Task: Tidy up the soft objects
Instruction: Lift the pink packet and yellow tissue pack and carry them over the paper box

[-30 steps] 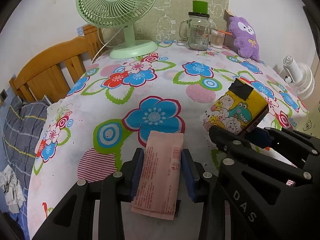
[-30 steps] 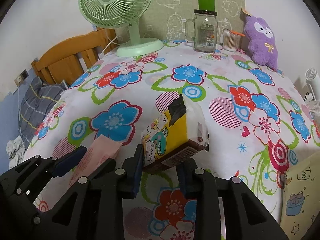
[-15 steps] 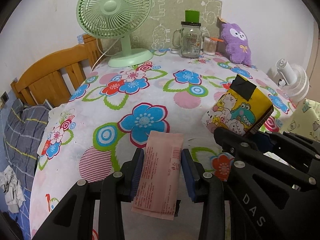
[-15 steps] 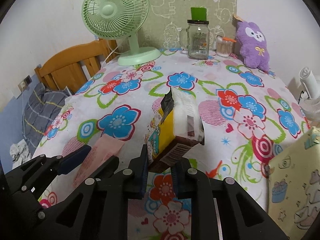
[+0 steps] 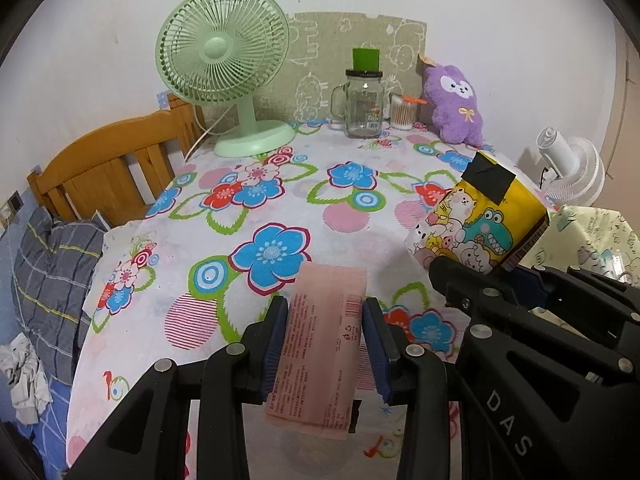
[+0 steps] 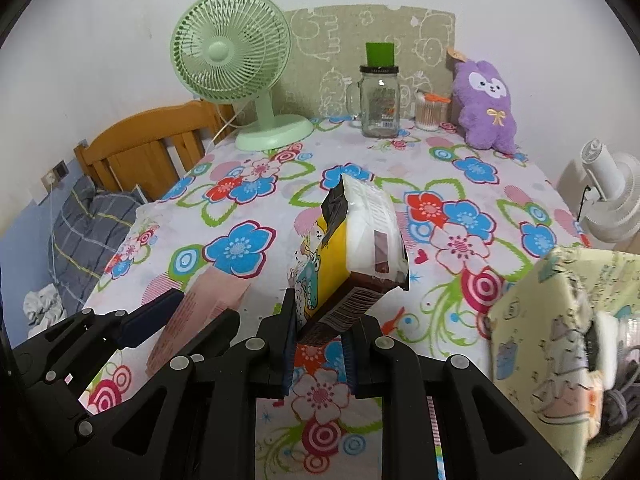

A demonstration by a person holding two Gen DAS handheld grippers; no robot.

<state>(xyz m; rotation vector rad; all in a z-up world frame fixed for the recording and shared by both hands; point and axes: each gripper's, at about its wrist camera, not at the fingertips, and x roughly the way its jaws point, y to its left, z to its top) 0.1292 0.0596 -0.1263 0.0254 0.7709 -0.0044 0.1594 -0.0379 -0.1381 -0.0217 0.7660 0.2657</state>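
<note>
My left gripper (image 5: 325, 344) is shut on a flat pink tissue pack (image 5: 320, 344) and holds it above the near edge of the flowered table (image 5: 256, 216). The pack also shows in the right wrist view (image 6: 200, 312). My right gripper (image 6: 318, 344) is shut on a yellow cartoon-print tissue pack (image 6: 352, 252), tilted, lifted off the table. It shows to the right in the left wrist view (image 5: 480, 224). A purple plush toy (image 6: 486, 108) sits at the far right of the table.
A green fan (image 6: 236, 64), a glass jar with a green lid (image 6: 380, 100) and a cotton swab cup (image 6: 430, 114) stand at the back. A pale yellow fabric box (image 6: 560, 332) stands at the right. A wooden chair (image 5: 112, 168) is to the left, a white fan (image 6: 612, 200) to the right.
Both grippers have pulled back and risen from the table with their packs. The yellow pack now tilts more on edge, and the yellow box has come into view at the right.
</note>
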